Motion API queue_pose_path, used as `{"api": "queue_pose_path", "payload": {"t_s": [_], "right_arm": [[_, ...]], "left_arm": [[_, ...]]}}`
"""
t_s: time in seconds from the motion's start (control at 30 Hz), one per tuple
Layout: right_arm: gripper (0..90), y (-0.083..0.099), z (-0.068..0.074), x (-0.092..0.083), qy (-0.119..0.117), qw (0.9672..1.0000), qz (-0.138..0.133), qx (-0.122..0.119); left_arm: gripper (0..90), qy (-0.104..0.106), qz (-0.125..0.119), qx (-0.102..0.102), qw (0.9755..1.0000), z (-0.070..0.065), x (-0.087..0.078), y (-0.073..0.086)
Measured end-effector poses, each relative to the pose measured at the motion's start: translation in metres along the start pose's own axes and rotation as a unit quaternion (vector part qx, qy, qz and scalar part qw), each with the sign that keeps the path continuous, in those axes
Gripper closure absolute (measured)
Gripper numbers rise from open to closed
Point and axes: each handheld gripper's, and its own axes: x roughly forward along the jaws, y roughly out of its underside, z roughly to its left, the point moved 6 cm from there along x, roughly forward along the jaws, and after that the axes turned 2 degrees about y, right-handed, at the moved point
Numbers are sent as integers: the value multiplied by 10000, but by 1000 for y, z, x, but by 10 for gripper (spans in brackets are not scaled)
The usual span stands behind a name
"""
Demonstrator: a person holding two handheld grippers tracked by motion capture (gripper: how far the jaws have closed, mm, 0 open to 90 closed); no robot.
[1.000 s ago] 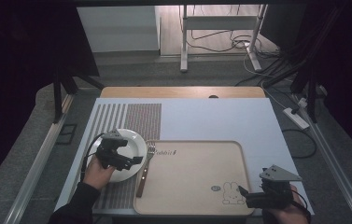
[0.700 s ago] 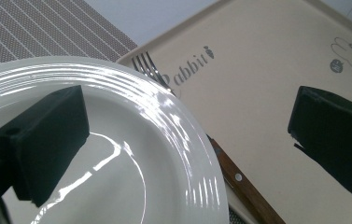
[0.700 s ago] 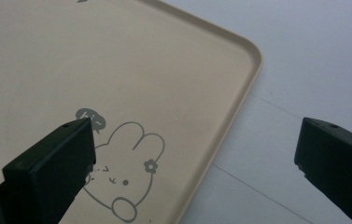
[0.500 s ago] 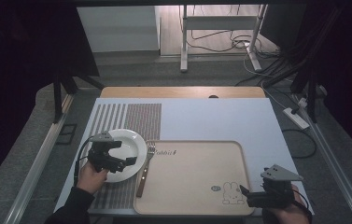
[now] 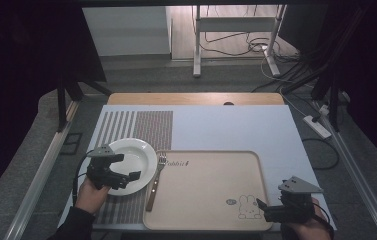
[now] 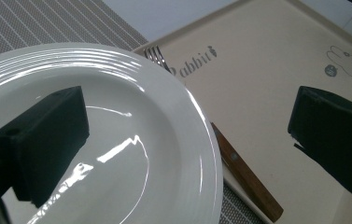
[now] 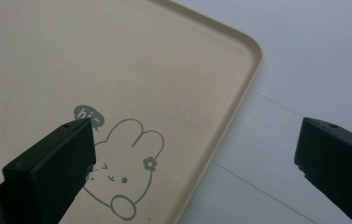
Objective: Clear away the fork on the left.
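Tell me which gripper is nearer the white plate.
Left. The left gripper hangs over the white plate at its near-left edge, open. The right gripper is far across the tray, at its near-right corner by the rabbit drawing.

We see plate (image 5: pixel 135 159) on placemat (image 5: pixel 141 125), at 9 o'clock of tray (image 5: pixel 211 200). Fork (image 5: pixel 156 179) lies along tray's 9 o'clock edge, touching plate rim. Left gripper (image 5: pixel 126 179) over plate's 7 o'clock; right gripper (image 5: pixel 261 210) at tray's 4 o'clock corner.
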Motion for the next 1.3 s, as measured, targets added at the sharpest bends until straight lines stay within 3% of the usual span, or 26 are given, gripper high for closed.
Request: {"api": "queue_pose_path", "payload": {"t_s": [0.57,1.3], "right_arm": [[0,0,0,1,-27,10000,17,-30],[0,0,1,1,-9,10000,34,-36]], "left_arm": [[0,-137,-5,-82,9999,1,-13,12],[0,-175,-24,-318,9993,4,-36,41]]}}
